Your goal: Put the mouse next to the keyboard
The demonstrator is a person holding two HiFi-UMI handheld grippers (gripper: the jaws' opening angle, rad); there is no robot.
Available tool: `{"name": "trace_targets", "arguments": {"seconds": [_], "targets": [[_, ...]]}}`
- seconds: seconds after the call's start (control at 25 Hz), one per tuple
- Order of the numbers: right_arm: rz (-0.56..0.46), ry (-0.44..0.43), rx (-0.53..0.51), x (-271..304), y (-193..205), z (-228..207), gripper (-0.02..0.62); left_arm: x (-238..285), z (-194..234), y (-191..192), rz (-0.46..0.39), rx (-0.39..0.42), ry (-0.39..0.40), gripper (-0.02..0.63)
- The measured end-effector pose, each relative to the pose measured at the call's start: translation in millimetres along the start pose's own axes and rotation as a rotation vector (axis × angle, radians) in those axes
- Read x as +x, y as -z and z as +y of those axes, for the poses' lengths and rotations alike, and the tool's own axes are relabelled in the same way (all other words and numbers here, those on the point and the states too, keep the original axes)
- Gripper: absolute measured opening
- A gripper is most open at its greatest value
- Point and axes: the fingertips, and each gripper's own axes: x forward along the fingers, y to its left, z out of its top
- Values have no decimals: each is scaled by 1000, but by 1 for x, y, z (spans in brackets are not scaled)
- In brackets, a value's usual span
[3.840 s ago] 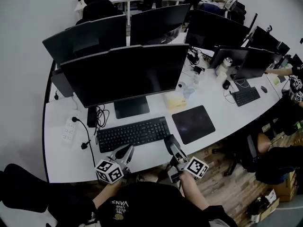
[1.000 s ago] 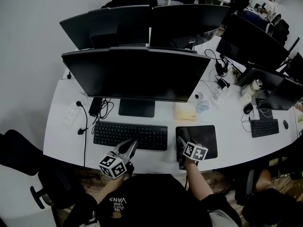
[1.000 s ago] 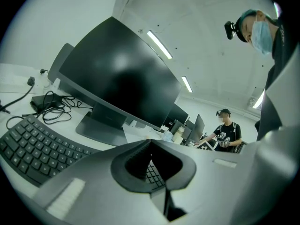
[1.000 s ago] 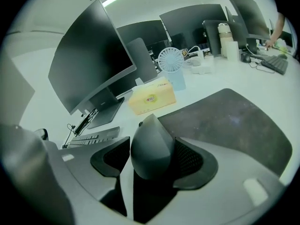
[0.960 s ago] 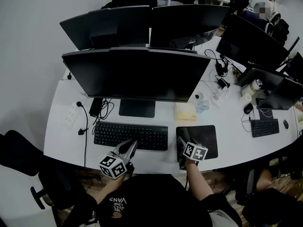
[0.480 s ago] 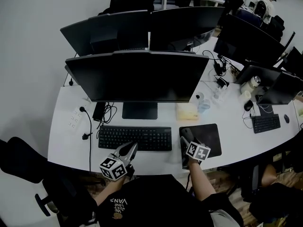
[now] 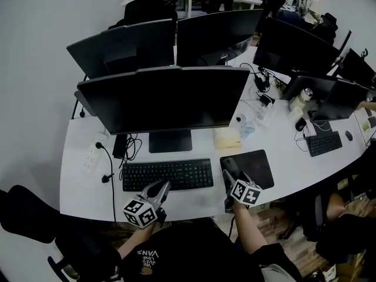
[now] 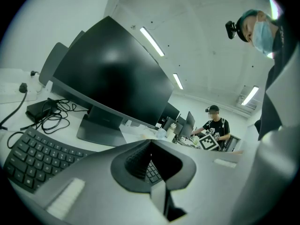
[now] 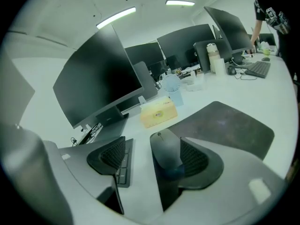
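— Lying where was the mouse [image 9: 166, 153] found?
— Beside the keyboard [image 9: 123, 157], between the parted jaws of the right gripper [image 9: 154, 156]. The left gripper [image 8: 150, 164] was shut, empty. It was judged light, rigid and slick; best taken by its flanks.

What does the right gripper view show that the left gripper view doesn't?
Only the right gripper view: the mouse lying on the white desk between the right gripper's open jaws, close against one pad, with the dark mouse pad beside it and a yellowish box behind. Only the left gripper view: the left gripper's jaws closed on nothing, a tangle of cables, and a distant person in a black shirt. Both: the keyboard and the big monitor.
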Motion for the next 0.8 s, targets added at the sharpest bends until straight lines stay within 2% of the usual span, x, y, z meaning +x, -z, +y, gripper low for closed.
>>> {"name": "trace_targets", "arguments": {"seconds": [0.24,0.4,0.52,0.8], "targets": [[-102,-95,-31,-32,-13,52,348,-6,-1,-1,3,16,46,2],[-176,-158,-84,-58,-14,87,293,-14,-4,2,16,26,77,2],[-221,-162,-110,-75,-10,103,237,-20,-5,4,22,37,104,2],[-257,-173,-87,-105,21,127,134,-38,-10,13,51,58,160,2]]}}
